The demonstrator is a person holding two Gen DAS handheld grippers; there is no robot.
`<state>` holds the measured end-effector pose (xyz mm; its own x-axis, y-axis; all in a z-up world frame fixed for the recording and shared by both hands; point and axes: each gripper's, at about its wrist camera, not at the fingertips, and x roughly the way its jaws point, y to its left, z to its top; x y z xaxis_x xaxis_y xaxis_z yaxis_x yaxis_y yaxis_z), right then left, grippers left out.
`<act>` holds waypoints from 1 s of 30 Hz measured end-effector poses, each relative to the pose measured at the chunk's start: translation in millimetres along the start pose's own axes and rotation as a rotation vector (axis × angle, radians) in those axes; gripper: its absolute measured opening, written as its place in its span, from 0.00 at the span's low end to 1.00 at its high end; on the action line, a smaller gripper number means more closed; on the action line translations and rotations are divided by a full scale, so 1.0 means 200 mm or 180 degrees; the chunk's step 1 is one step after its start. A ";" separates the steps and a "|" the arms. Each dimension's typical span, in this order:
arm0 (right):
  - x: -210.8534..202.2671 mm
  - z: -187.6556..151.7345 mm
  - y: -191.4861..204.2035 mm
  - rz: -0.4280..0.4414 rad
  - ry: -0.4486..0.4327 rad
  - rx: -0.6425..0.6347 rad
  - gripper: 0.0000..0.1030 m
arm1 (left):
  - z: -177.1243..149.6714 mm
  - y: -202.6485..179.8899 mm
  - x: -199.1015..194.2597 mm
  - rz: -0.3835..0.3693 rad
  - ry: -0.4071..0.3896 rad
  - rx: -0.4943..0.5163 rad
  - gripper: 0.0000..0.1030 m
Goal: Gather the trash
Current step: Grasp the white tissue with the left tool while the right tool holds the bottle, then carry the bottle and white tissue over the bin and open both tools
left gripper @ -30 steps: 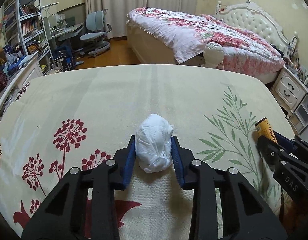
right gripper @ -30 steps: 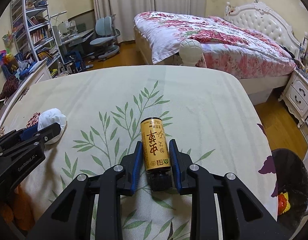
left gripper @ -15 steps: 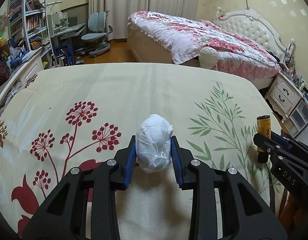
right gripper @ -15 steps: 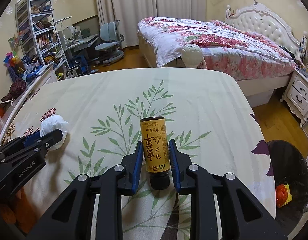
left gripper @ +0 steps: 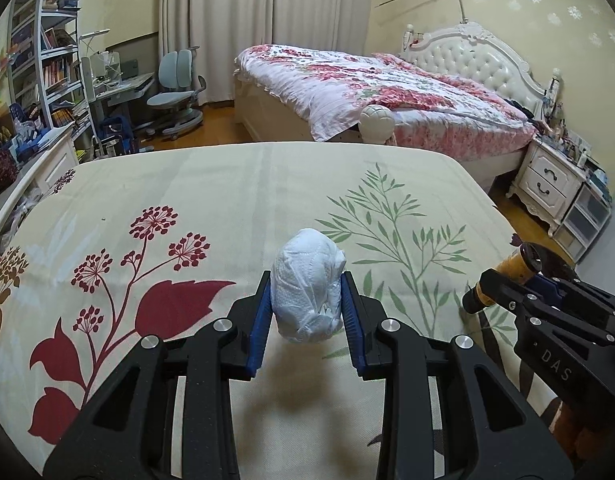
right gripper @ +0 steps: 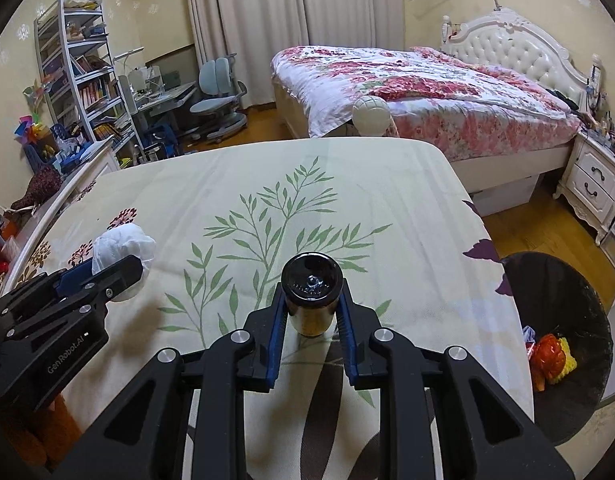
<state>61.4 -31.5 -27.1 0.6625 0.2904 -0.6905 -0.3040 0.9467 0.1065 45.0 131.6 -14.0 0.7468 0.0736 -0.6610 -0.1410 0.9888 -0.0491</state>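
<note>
My left gripper is shut on a crumpled white tissue wad and holds it above the flower-print bedspread. My right gripper is shut on a brown bottle with a yellow label, tipped so its dark base faces the camera. The bottle and right gripper also show at the right of the left wrist view. The tissue and left gripper show at the left of the right wrist view. A black trash bin holding colourful trash stands on the floor at the bed's right edge.
A second bed with a floral quilt stands beyond. A white nightstand is at the right, a desk, chair and bookshelf at the left. Wooden floor lies between bed and nightstand.
Both grippers have lifted their loads off the bedspread. The bottle has tipped from lying flat to pointing its base at the camera. More of the trash bin has come into view.
</note>
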 end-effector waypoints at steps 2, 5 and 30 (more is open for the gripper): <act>-0.01 -0.02 0.00 -0.0011 0.0006 0.0005 0.24 | -0.02 -0.01 -0.01 -0.0019 0.0000 0.0007 0.31; -0.02 -0.05 -0.01 -0.0012 0.0014 0.0020 0.24 | -0.04 -0.03 -0.03 -0.0031 -0.0001 0.0019 0.31; -0.21 -0.06 -0.17 -0.0190 -0.0230 0.0198 0.24 | -0.02 -0.21 -0.13 -0.0196 -0.0219 0.0151 0.31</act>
<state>36.1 -77.9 -10.5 0.7264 0.2405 -0.6439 -0.2210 0.9688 0.1125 29.7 88.4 1.7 0.7961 0.0197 -0.6049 -0.0638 0.9966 -0.0516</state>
